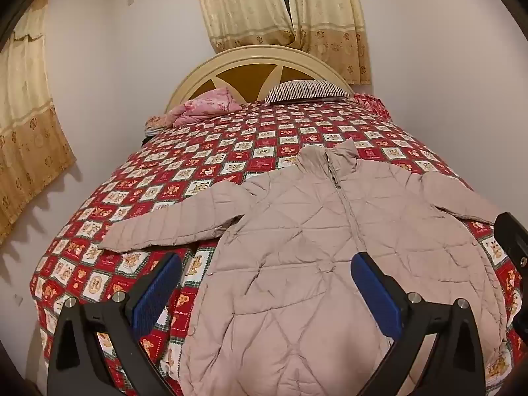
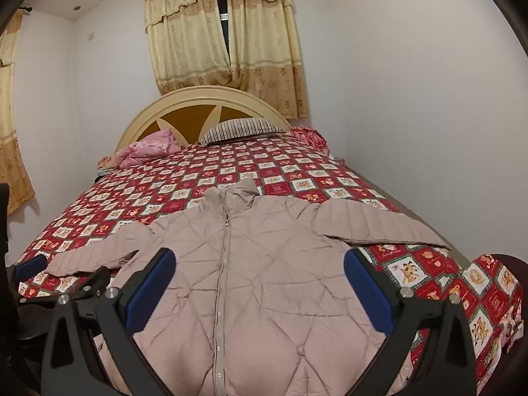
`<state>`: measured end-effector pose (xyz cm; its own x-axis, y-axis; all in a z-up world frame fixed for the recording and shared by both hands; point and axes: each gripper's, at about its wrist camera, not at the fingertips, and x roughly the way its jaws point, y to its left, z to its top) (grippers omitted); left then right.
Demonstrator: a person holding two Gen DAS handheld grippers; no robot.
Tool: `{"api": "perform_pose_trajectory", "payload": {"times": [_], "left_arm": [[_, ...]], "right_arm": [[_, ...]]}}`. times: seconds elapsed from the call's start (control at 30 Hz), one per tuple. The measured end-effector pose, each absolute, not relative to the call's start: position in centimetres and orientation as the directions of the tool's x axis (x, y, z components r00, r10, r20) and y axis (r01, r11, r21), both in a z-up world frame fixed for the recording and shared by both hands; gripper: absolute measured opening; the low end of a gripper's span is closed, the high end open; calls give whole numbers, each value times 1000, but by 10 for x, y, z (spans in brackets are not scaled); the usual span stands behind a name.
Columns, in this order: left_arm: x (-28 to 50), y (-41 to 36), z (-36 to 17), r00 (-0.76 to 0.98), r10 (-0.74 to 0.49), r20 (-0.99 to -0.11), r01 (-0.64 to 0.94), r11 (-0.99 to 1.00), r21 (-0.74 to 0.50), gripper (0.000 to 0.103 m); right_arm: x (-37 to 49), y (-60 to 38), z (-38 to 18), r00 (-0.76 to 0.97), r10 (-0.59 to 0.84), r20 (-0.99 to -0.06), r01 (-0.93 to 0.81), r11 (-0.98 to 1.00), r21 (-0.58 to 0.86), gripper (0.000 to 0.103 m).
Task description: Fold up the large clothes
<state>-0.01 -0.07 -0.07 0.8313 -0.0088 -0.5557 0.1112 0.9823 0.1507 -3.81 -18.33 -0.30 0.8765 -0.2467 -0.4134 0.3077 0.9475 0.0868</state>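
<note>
Jacket (image 1: 330, 247), puffy, light, soft and likely slick, is lying flat and zipped on the bed (image 1: 204, 151) near its foot, both grippers' jaws spreading wide and empty above it; sleeve cuffs and hem corners are looking like the best pinch points.

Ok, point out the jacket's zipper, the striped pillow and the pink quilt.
jacket's zipper (image 2: 222, 257), right wrist view, midway down the closed front.
striped pillow (image 2: 242, 128), right wrist view, middle of its top.
pink quilt (image 1: 206, 104), left wrist view, middle of the bundle.

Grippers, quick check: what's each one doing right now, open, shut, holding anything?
Left gripper: open, holding nothing, above the quilted jacket.
Right gripper: open, holding nothing, above the same jacket.
</note>
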Motion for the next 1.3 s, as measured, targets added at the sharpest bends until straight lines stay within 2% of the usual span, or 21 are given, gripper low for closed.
{"api": "perform_pose_trajectory", "payload": {"times": [0.27,0.5,1.3], "left_arm": [[-1,-13,-14,826,-23,-563,120,983,136,102],[-1,1,-9,813,-66,-579,133,988,74,102],[-1,0,-10,810,-64,-583,137,987,82,102]], "right_arm": [[-38,-182,-4,871,-252,-422,313,946,81,103],[-40,-190,-9,867,-247,-434,316,944,93,103],[-40,-189,-13,858,-256,-446,324,942,83,103]]}}
